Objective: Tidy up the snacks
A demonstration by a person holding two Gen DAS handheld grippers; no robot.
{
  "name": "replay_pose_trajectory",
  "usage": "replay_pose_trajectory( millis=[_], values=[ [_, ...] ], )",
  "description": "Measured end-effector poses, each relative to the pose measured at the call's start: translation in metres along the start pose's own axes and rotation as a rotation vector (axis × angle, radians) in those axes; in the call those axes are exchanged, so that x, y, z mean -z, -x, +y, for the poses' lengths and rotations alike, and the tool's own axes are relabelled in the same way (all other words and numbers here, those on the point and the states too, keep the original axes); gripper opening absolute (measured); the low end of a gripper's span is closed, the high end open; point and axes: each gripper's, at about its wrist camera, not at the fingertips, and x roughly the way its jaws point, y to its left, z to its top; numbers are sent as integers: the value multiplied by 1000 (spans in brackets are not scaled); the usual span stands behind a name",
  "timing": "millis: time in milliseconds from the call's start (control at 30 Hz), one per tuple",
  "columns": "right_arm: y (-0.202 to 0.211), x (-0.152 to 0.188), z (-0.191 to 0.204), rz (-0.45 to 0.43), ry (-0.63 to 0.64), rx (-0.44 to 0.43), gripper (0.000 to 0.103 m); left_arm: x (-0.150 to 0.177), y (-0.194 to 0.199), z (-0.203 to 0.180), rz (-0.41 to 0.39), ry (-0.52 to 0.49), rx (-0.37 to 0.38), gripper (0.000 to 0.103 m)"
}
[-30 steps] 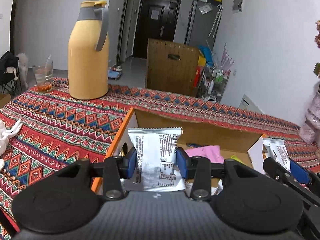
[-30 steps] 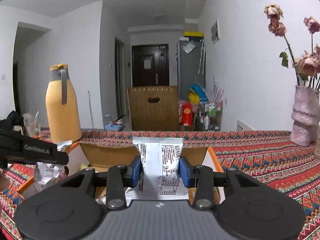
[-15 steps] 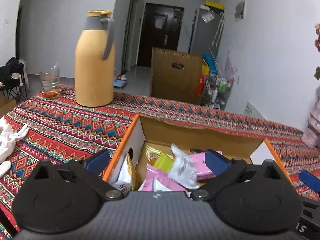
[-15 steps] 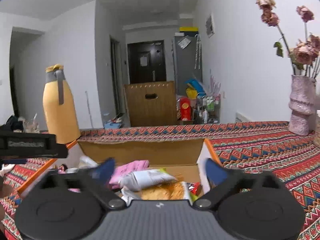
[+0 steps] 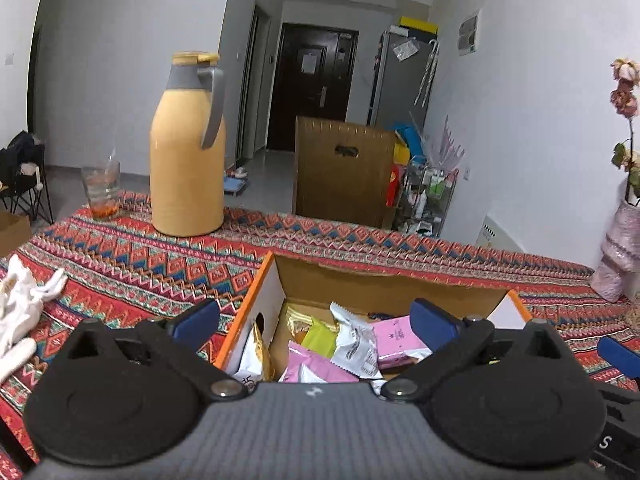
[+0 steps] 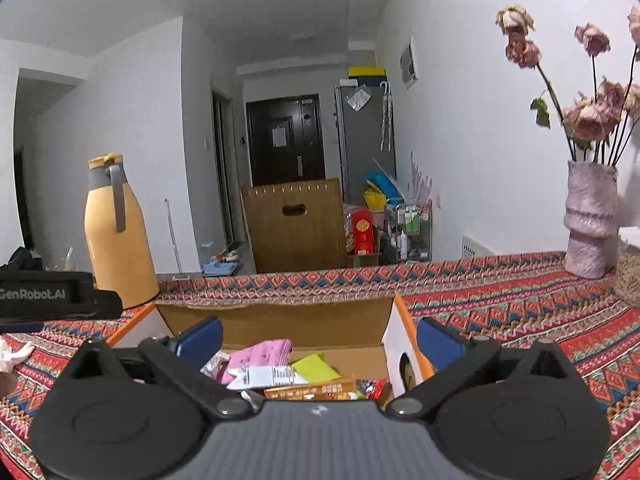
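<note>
Snacks (image 5: 352,344) lay piled inside an open cardboard box (image 5: 384,284) in the lower centre of both views, the box resting on the patterned desk (image 5: 120,264). In the left wrist view a white packet (image 5: 354,342) stood tilted among pink packets (image 5: 396,340), a yellow-green one (image 5: 320,336) and a white-and-gold bag (image 5: 254,354) against the box's near-left wall. In the right wrist view a pink packet (image 6: 264,354), a long white wrapper (image 6: 268,376), a yellow-green packet (image 6: 316,368) and an orange bar (image 6: 312,390) lay together against the box's near side.

The left gripper (image 5: 314,322) hovered over the box with its jaws spread wide apart and nothing between them. The right gripper (image 6: 318,338) stood likewise, jaws wide and empty, above the same box (image 6: 280,320).

Judging by the heap, a good share of the gathering looked done: many packets sat in the box, though loosely and at odd angles rather than in rows. No loose snacks showed on the visible cloth, but the desk's near part was hidden behind both gripper bodies, so whether more remained could not be told. Tidying the packets inside may have been left.

A tall orange thermos (image 5: 188,152) and a glass (image 5: 100,192) stood in the upper left, well apart from the box; a pink vase (image 6: 588,216) of dried flowers stood at the right edge.
</note>
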Motion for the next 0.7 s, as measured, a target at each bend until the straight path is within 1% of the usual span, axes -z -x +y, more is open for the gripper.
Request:
replay_pose_trajectory(
  millis=[200, 400, 533, 700],
  values=[
    [36, -4, 1, -33, 26, -13, 103, 2, 39, 3, -32, -28, 14, 103],
    [81, 4, 0, -43, 31, -28, 103, 17, 80, 13, -50, -43, 28, 103],
    [112, 16, -2, -34, 39, -33, 103, 34, 99, 21, -27, -48, 31, 103],
    [139, 35, -4, 5, 40, -50, 103, 61, 116, 29, 21, -75, 33, 103]
  ],
)
